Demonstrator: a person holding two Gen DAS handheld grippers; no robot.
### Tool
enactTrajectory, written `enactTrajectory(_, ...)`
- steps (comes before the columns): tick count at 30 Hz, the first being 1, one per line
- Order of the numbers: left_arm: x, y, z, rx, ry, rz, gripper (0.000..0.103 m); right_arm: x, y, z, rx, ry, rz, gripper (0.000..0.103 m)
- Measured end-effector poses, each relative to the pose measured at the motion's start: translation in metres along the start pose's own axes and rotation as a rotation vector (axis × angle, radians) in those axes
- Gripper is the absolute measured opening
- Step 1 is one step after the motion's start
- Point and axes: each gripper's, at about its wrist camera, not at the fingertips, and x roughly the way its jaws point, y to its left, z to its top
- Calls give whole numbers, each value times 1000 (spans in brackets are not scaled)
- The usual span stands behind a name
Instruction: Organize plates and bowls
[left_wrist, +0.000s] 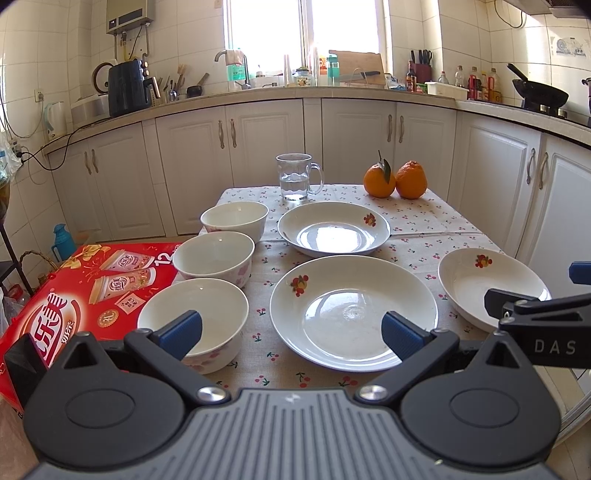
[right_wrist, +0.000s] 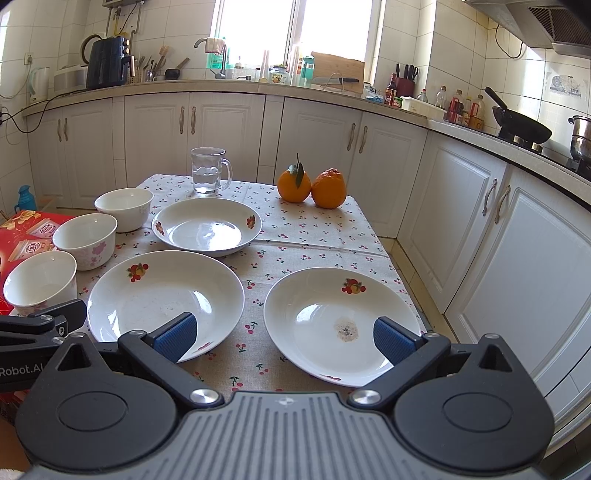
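Three white plates with fruit prints lie on the cherry-print tablecloth: a far plate (left_wrist: 333, 228) (right_wrist: 207, 226), a near middle plate (left_wrist: 352, 312) (right_wrist: 165, 300) and a right plate (left_wrist: 491, 286) (right_wrist: 341, 325) with a small stain. Three white bowls stand in a row along the left edge: far bowl (left_wrist: 234, 220) (right_wrist: 124, 208), middle bowl (left_wrist: 213, 258) (right_wrist: 85, 240), near bowl (left_wrist: 192, 323) (right_wrist: 40, 282). My left gripper (left_wrist: 291, 334) hovers open between the near bowl and the middle plate. My right gripper (right_wrist: 284, 338) hovers open between the middle and right plates. Neither holds anything.
A glass mug of water (left_wrist: 297, 177) (right_wrist: 208, 170) and two oranges (left_wrist: 395, 179) (right_wrist: 312, 186) stand at the table's far end. A red carton (left_wrist: 85, 291) sits beside the table on the left. White cabinets (right_wrist: 517, 236) run close along the right and back.
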Motion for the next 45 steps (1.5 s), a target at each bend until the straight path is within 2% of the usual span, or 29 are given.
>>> enactTrajectory(16,7,-5,8,39,0,-19,102,7,-5,1,-5,2,18,103)
enactTrajectory(27,29,-7,26,83,-2,-74,102,24,-40,3,-53,-13,87,103)
enactTrajectory(36,61,-17,36,122,64,-141,102,54,-88,-22,-50,98,103,103)
enactTrajectory(45,90,-34,47,181,131,-239,102,85,-102,-54,-30,190,201,103)
